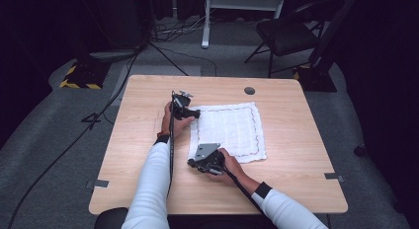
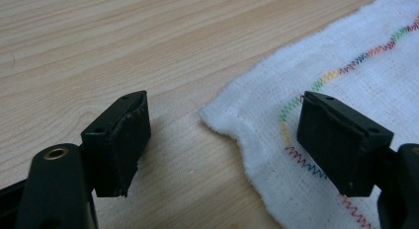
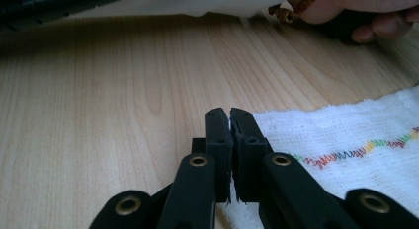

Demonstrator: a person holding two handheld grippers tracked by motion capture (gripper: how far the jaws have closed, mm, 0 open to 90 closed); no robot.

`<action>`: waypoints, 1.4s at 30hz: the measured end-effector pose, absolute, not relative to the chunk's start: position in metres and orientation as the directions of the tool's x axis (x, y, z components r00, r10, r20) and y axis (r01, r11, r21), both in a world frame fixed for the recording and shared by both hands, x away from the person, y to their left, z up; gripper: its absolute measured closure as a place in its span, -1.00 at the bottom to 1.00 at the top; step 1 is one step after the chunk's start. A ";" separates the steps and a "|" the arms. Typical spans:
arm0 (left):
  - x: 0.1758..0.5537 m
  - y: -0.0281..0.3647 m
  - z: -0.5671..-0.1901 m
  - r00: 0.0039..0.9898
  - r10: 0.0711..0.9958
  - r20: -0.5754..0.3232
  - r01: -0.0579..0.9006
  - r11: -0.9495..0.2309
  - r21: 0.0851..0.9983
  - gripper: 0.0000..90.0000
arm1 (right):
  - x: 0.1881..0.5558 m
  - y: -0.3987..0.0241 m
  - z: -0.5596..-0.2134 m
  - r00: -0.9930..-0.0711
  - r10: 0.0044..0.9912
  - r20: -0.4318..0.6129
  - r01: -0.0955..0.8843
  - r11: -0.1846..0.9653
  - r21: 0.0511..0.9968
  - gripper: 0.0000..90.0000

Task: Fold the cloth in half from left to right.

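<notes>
From the high view, a white woven cloth (image 1: 230, 131) lies flat on a pale wood-grain table (image 1: 296, 184), right of centre, roughly square with a thin coloured stitch line running inside its hem. Its edges run nearly parallel to the table's edges, turned slightly. The left gripper (image 1: 196, 113) sits at the cloth's far left corner, jaws pointing right toward the cloth. The right gripper (image 1: 191, 162), with a grey three-cornered plate on top, sits at the near left corner, pointing left. Both forearms wear white sleeves.

In the left gripper view, the two black blocky jaws stand spread wide, one over bare wood, the other over the cloth. The cloth's rounded, fuzzy corner (image 2: 217, 118) lies between them, not touched by either pad. The weave is coarse and gauzy; the zigzag stitching shifts through red, green, yellow and blue.

In the right gripper view, the jaws are pressed together, with a sliver of white cloth edge (image 3: 230, 125) pinched between the pads. The cloth spreads to the right, flat on the table. The other hand (image 3: 356, 12) shows far off.
</notes>
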State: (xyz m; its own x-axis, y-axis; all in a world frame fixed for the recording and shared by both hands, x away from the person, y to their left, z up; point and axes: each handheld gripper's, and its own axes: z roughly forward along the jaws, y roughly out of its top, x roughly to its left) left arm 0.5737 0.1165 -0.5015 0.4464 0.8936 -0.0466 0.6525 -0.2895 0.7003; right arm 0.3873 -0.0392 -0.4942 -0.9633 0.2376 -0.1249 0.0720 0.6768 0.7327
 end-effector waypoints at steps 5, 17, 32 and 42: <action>0.572 0.122 -0.500 0.468 0.881 -0.072 0.639 -0.280 0.717 -0.22 | 0.387 -0.039 -0.496 -0.963 0.238 -0.124 0.074 0.678 0.731 0.95; 0.570 0.128 -0.498 0.536 0.839 -0.098 0.620 -0.312 0.720 0.87 | 0.389 -0.039 -0.495 -0.962 0.250 -0.106 0.091 0.665 0.742 0.95; 0.564 0.143 -0.477 0.516 0.851 -0.101 0.593 -0.269 0.759 0.88 | 0.390 -0.033 -0.480 -0.956 0.266 -0.123 0.076 0.630 0.773 0.95; 0.561 0.151 -0.467 0.517 0.851 -0.086 0.578 -0.274 0.768 0.88 | 0.387 -0.026 -0.470 -0.955 0.262 -0.141 0.055 0.621 0.782 0.95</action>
